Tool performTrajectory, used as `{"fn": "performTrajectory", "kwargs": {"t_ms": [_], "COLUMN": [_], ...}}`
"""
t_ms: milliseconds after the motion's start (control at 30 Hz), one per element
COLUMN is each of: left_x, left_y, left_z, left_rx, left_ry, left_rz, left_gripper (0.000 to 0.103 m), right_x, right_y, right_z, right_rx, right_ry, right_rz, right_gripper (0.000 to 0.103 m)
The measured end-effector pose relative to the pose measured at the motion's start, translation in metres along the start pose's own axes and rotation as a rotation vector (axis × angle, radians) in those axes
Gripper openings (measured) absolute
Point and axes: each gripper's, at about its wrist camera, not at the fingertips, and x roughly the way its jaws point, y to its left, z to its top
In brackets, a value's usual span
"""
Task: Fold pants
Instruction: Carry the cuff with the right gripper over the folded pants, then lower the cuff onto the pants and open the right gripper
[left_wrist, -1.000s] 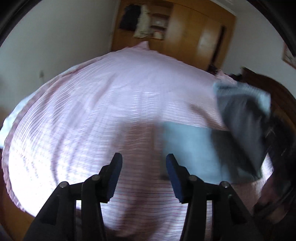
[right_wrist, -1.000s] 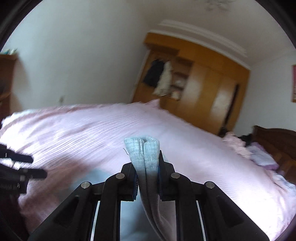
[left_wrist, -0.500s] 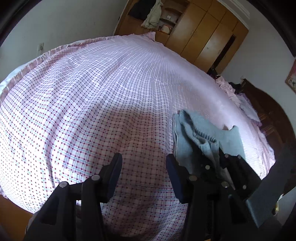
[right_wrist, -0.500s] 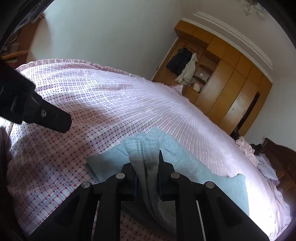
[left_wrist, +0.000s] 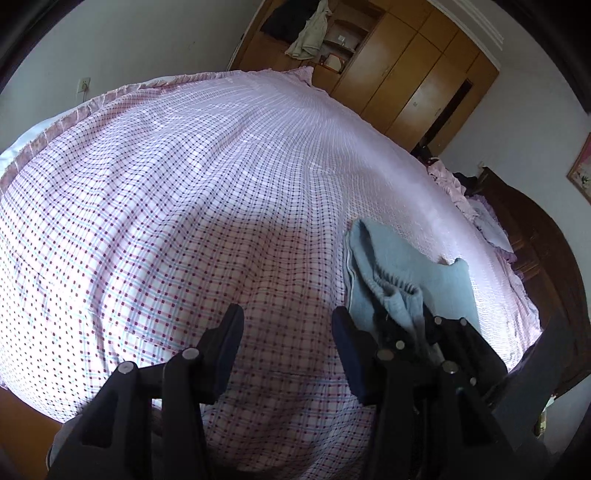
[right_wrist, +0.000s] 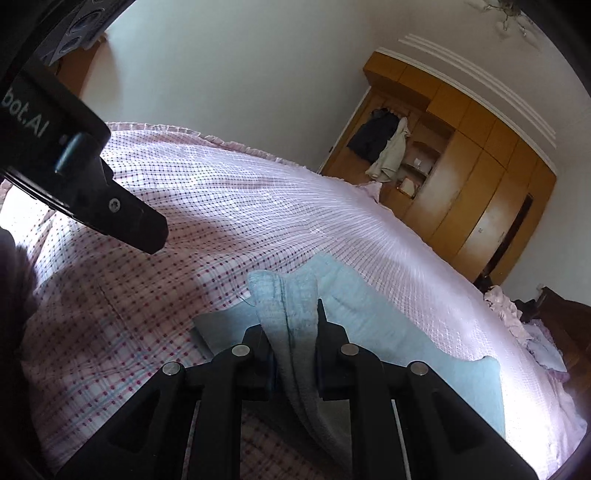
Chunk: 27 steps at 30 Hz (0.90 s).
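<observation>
Light blue pants (left_wrist: 413, 273) (right_wrist: 369, 325) lie folded on the pink checked bedspread (left_wrist: 184, 192) (right_wrist: 240, 206). My right gripper (right_wrist: 293, 328) is shut on a bunched fold of the pants, which sticks up between its fingers and hangs down under them. In the left wrist view the right gripper (left_wrist: 410, 325) sits low at the right, holding the elastic waistband edge. My left gripper (left_wrist: 286, 332) stands open over bare bedspread, just left of the pants, with nothing between its fingers. One of its fingers (right_wrist: 122, 218) shows at the upper left of the right wrist view.
A wooden wardrobe (left_wrist: 406, 74) (right_wrist: 472, 192) stands beyond the bed's far end, with clothes hanging in an open bay. Crumpled pink and lilac bedding (left_wrist: 476, 210) (right_wrist: 532, 332) and a dark wooden headboard (left_wrist: 535, 236) lie at the right. Bare bedspread spreads to the left.
The right gripper has come down with the pants, laying them onto the bedspread. The left gripper has shifted a little over the bed and stays open.
</observation>
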Motion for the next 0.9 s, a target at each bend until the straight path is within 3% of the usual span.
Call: {"fn": "performTrajectory", "kwargs": {"t_ms": [700, 900], "left_x": [0.001, 0.000], "left_y": [0.000, 0.002], "left_z": [0.000, 0.000], "left_rx": [0.000, -0.008], "left_ry": [0.005, 0.002], "left_rz": [0.010, 0.011], "left_gripper": [0.053, 0.053], "right_x": [-0.004, -0.017], "right_y": [0.014, -0.001], "right_z": [-0.013, -0.008], "right_rx": [-0.047, 0.054], "right_ry": [0.015, -0.003], "right_rz": [0.035, 0.179], "right_gripper": [0.012, 0.030]}}
